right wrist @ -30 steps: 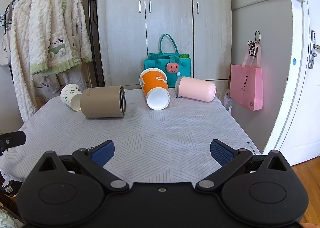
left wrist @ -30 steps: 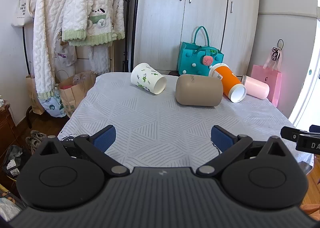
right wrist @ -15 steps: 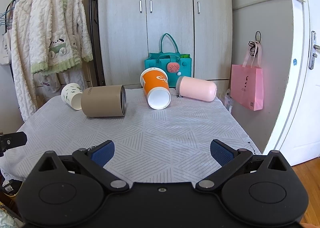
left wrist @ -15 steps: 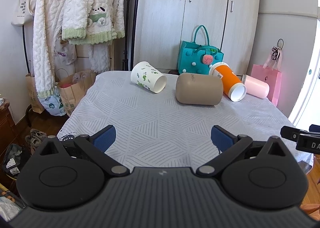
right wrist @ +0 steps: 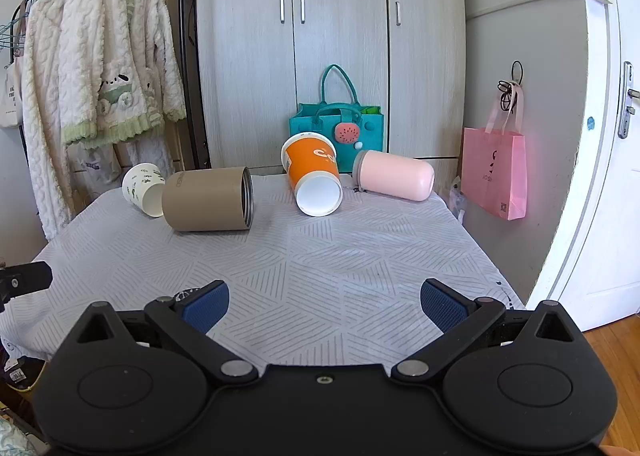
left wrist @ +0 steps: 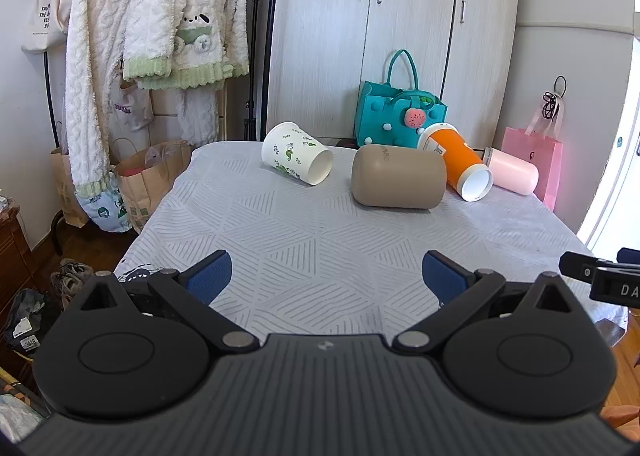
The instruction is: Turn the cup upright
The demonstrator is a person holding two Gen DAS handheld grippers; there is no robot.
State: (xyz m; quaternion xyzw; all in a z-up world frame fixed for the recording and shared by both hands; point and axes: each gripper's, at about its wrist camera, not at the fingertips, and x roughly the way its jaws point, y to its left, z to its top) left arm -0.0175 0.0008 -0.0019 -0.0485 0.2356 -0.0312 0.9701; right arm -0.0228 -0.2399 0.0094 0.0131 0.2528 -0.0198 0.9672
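Note:
Several cups lie on their sides at the far end of the table: a white paper cup with green leaf print (left wrist: pixel 297 159) (right wrist: pixel 143 189), a tan tumbler (left wrist: pixel 398 177) (right wrist: pixel 208 200), an orange paper cup (left wrist: pixel 457 161) (right wrist: pixel 313 174) and a pink tumbler (left wrist: pixel 512 171) (right wrist: pixel 394 175). My left gripper (left wrist: pixel 327 276) is open and empty over the near part of the table, well short of the cups. My right gripper (right wrist: pixel 324 303) is also open and empty, near the front edge.
The table has a grey patterned cloth (left wrist: pixel 320 232). A teal bag (left wrist: pixel 400 112) stands behind the cups before a wardrobe (right wrist: pixel 332 36). A pink bag (right wrist: pixel 494 172) hangs at right. Robes (left wrist: pixel 160 16) hang at left above paper bags (left wrist: pixel 148 180).
Both grippers have crept slightly forward; the cups look a little nearer. Nothing on the table has moved and both grippers stay open.

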